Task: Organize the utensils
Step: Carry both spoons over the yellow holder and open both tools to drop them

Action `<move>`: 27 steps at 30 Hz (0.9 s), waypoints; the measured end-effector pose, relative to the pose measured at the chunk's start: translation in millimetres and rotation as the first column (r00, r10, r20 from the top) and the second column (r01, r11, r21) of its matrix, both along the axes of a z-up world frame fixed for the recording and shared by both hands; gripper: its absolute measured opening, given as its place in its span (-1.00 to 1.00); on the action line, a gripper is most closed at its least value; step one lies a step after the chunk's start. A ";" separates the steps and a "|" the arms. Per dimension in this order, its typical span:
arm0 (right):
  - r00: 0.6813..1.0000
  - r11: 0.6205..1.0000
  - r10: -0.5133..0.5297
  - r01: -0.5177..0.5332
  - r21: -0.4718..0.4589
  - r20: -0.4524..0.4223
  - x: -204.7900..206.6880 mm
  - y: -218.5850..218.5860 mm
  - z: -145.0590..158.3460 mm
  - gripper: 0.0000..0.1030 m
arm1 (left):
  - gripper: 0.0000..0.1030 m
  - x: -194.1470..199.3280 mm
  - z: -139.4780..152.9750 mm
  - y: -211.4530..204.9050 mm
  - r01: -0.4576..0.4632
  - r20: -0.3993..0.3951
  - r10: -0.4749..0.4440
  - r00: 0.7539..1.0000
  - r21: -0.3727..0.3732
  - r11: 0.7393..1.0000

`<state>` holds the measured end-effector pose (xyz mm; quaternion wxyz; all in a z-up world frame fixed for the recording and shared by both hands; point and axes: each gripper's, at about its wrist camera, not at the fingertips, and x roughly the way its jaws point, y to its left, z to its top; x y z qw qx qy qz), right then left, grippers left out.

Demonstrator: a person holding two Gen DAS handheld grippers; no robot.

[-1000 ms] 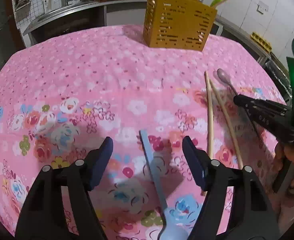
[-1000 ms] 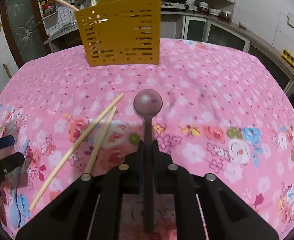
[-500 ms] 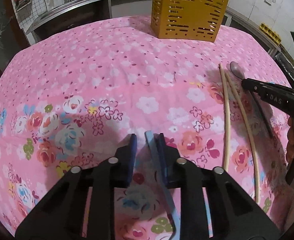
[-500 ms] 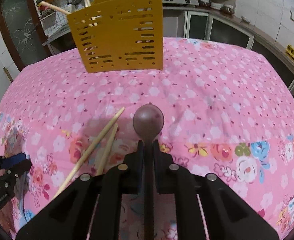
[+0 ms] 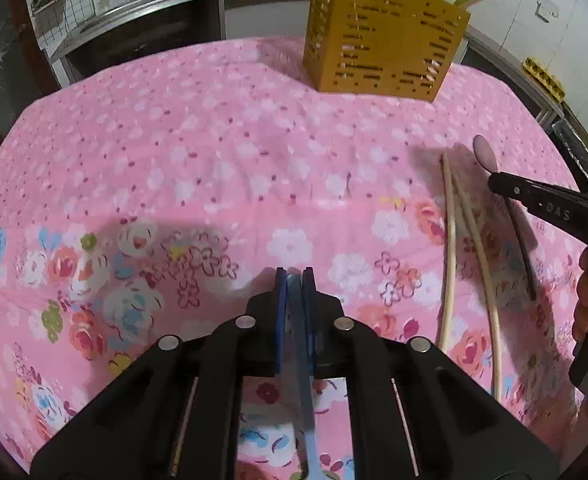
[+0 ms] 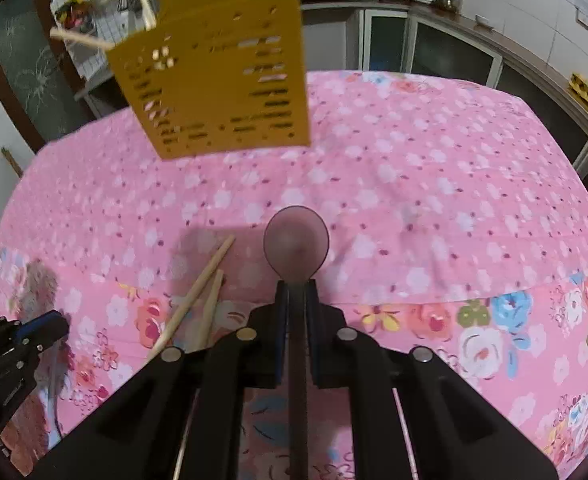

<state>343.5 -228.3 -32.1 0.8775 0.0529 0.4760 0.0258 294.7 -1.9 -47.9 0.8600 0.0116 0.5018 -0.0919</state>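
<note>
- Gripping with both tools at once: my left gripper (image 5: 294, 276) is clenched on the thin handle of a blue spoon (image 5: 304, 392), the handle running back between the fingers toward the camera; its bowl is out of clear view at the bottom edge.
- My right gripper (image 6: 296, 290) is pinching the dark handle of a purple spoon (image 6: 296, 242), bowl jutting just past the fingertips and facing up.
- I am judging the purple spoon to be lifted off the pink floral tablecloth (image 6: 434, 184); for the blue one I cannot tell lifted from resting.
- Two wooden chopsticks (image 5: 450, 248) are lying loose on the cloth, between my two tools, nearly parallel and touching near their far tips. Not yet picked.
- Farther out, the yellow slotted utensil holder (image 6: 222, 80) is standing upright at the far side of the table, with sticks and something green already poking out the top.
- Step in hand, as I read it: the carry, spoons grasped and heading for the holder.
- Next move is calling for raising each spoon above the rim, tipping it vertical, then loosening the grip over an open slot; the chopsticks come after.
</note>
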 end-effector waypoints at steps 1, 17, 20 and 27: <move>1.000 1.000 -0.003 0.003 0.005 0.010 -1.8 -2.2 2.9 -0.83 | -0.88 -0.1 2.5 -0.3 0.000 0.009 0.000 1.000 -0.001 1.000; 0.962 0.992 -0.071 0.040 0.121 0.265 -43.7 -36.1 47.0 -0.83 | -0.89 -26.5 81.2 8.9 -0.022 0.309 0.035 0.951 -0.046 0.999; 0.954 0.991 -0.075 0.038 0.129 0.291 -45.9 -36.8 49.2 -0.82 | -0.89 -27.5 87.3 12.2 -0.023 0.328 0.042 0.944 -0.061 0.998; 0.933 0.993 -0.072 0.032 0.118 0.353 -51.8 -34.9 61.0 -0.82 | -0.89 -28.0 101.7 18.8 -0.032 0.363 0.063 0.930 -0.091 0.995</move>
